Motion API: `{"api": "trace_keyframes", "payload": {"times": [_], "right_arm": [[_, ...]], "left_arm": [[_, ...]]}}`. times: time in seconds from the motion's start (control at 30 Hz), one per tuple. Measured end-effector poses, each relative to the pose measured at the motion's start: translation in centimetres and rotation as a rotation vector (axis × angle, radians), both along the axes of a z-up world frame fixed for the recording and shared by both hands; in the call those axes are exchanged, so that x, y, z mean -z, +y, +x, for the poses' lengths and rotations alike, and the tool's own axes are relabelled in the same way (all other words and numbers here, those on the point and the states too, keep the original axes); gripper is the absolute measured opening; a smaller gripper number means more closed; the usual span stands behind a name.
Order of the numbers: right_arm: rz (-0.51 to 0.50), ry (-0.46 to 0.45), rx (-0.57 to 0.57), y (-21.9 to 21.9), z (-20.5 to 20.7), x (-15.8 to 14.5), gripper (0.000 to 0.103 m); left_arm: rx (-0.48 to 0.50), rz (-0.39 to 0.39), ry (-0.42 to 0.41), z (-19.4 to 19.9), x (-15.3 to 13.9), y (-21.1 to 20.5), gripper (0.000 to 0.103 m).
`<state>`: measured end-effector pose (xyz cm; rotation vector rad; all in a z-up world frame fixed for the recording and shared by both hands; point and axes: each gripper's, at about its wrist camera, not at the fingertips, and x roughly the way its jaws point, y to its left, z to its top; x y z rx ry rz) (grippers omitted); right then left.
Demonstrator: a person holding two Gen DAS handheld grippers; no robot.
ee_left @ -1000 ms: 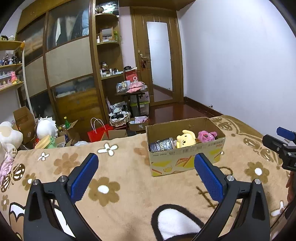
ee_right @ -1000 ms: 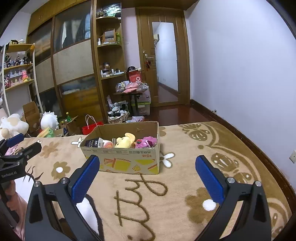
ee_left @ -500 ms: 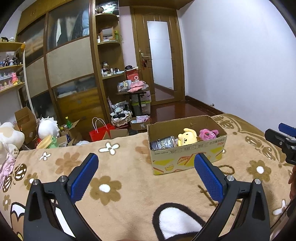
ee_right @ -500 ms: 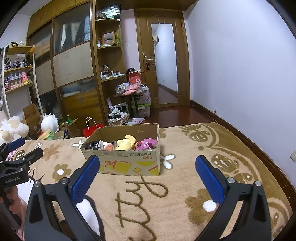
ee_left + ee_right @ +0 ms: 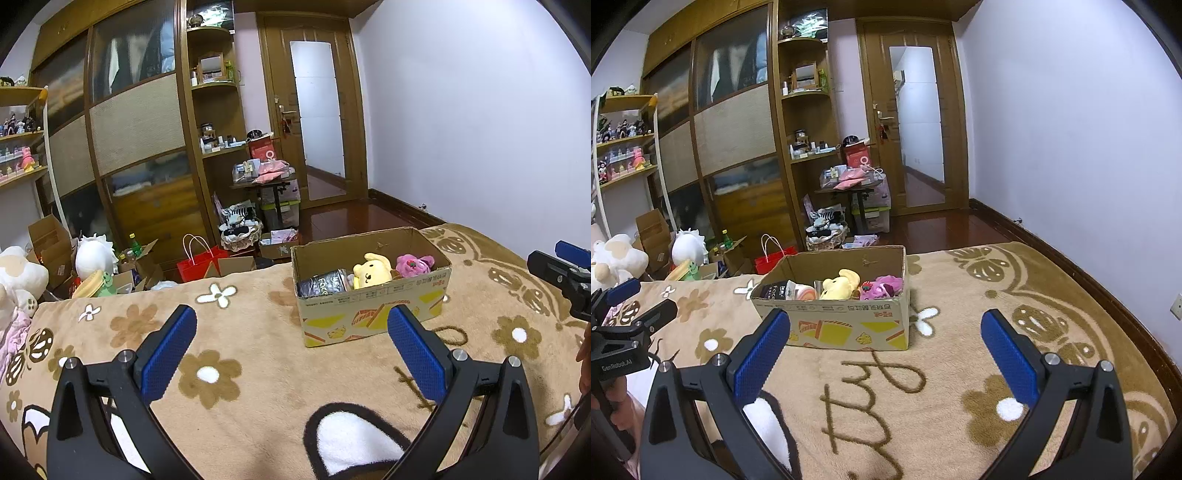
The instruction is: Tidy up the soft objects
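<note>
Left wrist view first, reading from its left edge: a pile of white plush toys (image 5: 16, 275) sits cut off by the frame, off the blanket's corner, so how many there are is unclear. Next comes the left gripper (image 5: 291, 343), its blue-padded jaws spread wide with nothing between them, hovering above the brown flowered blanket (image 5: 240, 332). Beyond its right finger stands the cardboard box (image 5: 373, 314), resting on the blanket with its top open. Inside, left to right, lie a dark packet (image 5: 325, 284), a yellow plush (image 5: 371, 275) and a pink plush (image 5: 413, 264), all sunk below the rim, which probably keeps them from rolling off the soft bedding. At the far right edge the right gripper (image 5: 561, 266) pokes into view, mostly cropped.

From the right wrist view, the right gripper's jaws also stand fully apart and empty, aimed at the box. An orange-and-white soft item (image 5: 805, 293) shows here between the packet and the yellow plush; the box wall hides it from the other camera. Judging by both empty tools and the filled box, the sorting looks nearly complete or paused between picks.
</note>
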<state>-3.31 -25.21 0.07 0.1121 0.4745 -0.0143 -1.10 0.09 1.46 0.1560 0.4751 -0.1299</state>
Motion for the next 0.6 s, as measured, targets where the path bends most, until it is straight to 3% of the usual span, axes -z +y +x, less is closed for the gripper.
{"api": "trace_keyframes", "payload": {"times": [0.6], "right_arm": [[0.001,-0.002,0.001,-0.12,-0.02,0.05,0.103]], "left_arm": [[0.001,-0.005,0.005,0.02,0.15,0.15,0.102]]}}
